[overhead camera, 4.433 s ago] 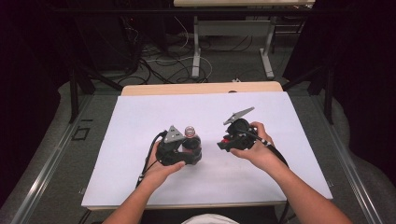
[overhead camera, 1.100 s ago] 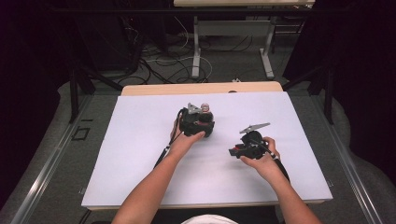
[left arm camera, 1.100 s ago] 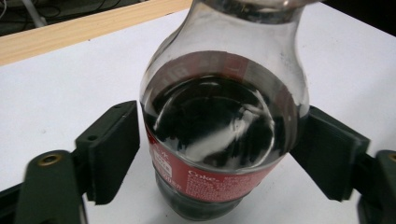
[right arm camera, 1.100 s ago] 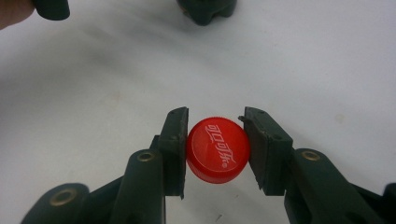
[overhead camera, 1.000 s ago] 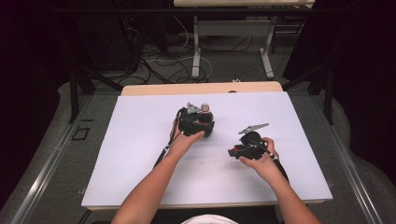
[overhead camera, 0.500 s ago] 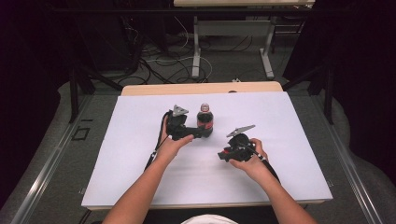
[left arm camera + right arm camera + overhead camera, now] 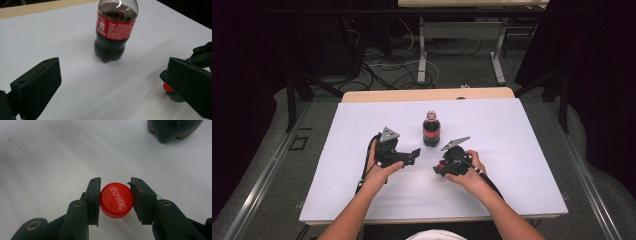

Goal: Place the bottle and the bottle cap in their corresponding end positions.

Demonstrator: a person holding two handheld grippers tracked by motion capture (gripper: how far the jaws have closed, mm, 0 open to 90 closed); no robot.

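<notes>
Now the cola bottle (image 7: 431,131) stands upright and uncapped near the middle of the white bench (image 7: 337,150), free of both claws. The left claw (image 7: 112,85) has just been opening and stands wide, nothing between its jaws; it sits just beside the bottle on the person's left. The right claw (image 7: 116,200) is clamped on the red bottle cap (image 7: 116,200), gripping it by the rim with the printed top facing the camera, low over the bench and a little nearer the person than the bottle.

The main risk lies with the open bottle. It is nearly full of dark drink and has no support, so a brush from either claw, or from a trailing cable (image 7: 364,172), would likely tip it and spill cola across the bench. The cap is a lesser worry: it is held only at two points on a ridged edge, so a sudden twist of the wrist could let it pivot or slip out and roll away.
</notes>
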